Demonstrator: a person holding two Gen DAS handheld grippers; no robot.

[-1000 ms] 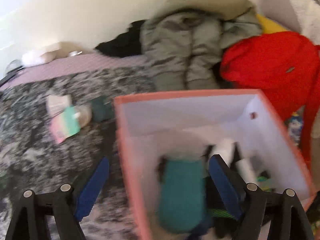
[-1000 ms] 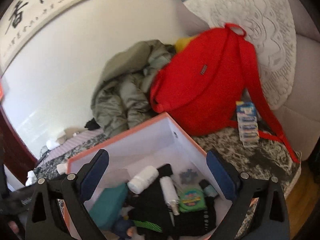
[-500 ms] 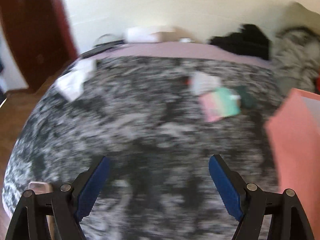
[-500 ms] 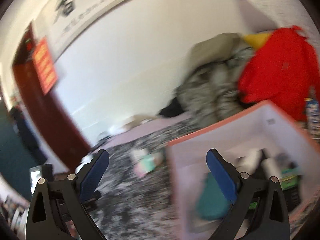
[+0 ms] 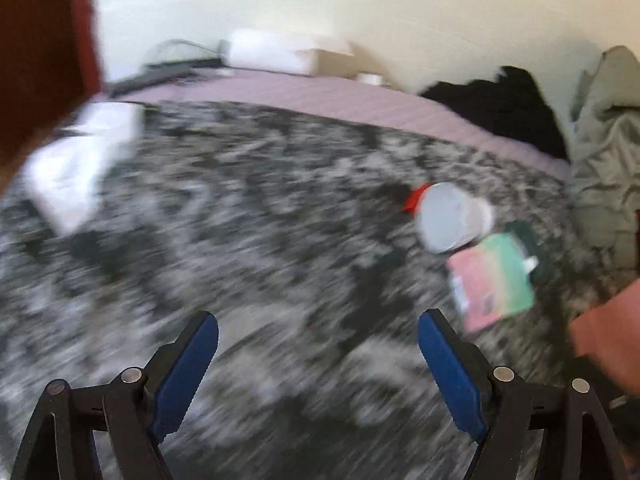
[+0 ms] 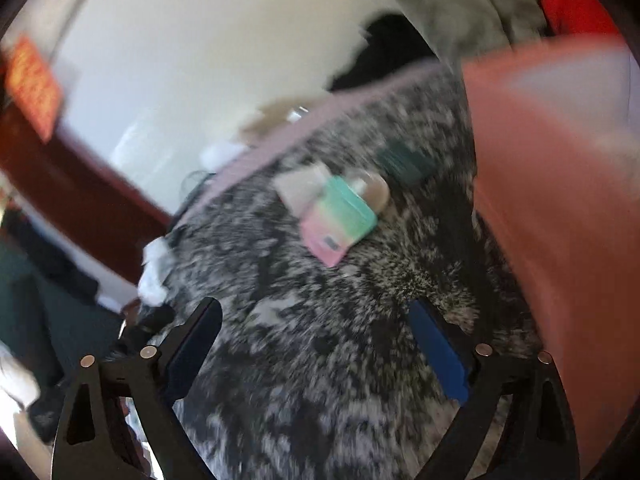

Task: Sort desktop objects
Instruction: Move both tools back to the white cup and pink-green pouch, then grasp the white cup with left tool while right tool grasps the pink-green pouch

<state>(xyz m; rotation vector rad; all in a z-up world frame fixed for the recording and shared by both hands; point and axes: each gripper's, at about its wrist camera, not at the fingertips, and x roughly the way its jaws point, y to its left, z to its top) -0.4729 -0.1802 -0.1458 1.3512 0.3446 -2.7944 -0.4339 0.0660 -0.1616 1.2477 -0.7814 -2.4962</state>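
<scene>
A pink-and-green flat pack (image 5: 494, 280) lies on the grey mottled blanket (image 5: 240, 240), with a white pouch with a red tab (image 5: 452, 216) and a dark green item (image 5: 528, 236) beside it. My left gripper (image 5: 318, 360) is open and empty, short of them and to their left. The same pack shows in the right wrist view (image 6: 340, 220) by the dark green item (image 6: 406, 160). My right gripper (image 6: 316, 348) is open and empty above the blanket. The pink storage box (image 6: 560, 200) stands at the right; its corner shows in the left wrist view (image 5: 608, 332). Both views are blurred.
White crumpled paper (image 5: 76, 168) lies at the blanket's left edge. A black garment (image 5: 504, 108) and a grey jacket (image 5: 608, 152) are piled at the back right. A white pillow (image 5: 276, 52) and cables sit by the wall. A dark wooden door frame (image 5: 40, 40) is left.
Both grippers have swung left, away from the inside of the pink box, toward the loose items on the blanket. Both have stayed open and empty.
</scene>
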